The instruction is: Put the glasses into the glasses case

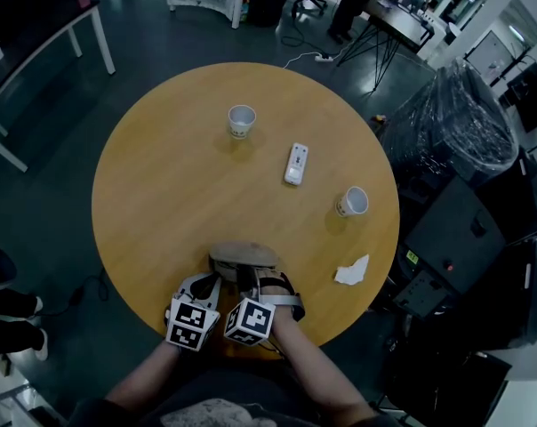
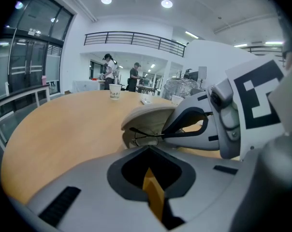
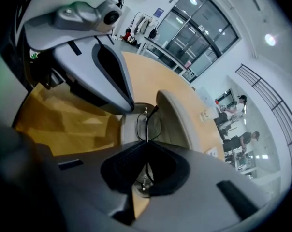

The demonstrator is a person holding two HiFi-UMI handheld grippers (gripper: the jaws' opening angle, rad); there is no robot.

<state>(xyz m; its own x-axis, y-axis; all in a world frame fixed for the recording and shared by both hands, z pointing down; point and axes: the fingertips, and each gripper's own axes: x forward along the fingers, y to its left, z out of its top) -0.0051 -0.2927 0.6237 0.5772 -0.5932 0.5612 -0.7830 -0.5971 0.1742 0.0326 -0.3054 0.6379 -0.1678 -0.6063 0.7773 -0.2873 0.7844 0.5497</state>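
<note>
Round and pale-wooden, the table bore an open beige clamshell glasses case; my right gripper was pinched on thin black wire-rimmed glasses, their lens just inside that case. My left gripper, pressed together on nothing, sat beside the case. I judged the frame light and fragile, best gripped by its metal, never the lens.

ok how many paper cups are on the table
2. One paper cup stands at the far side of the table, left of the small white device. The other sits near the right edge, beyond the crumpled tissue. None looks hidden.
</note>
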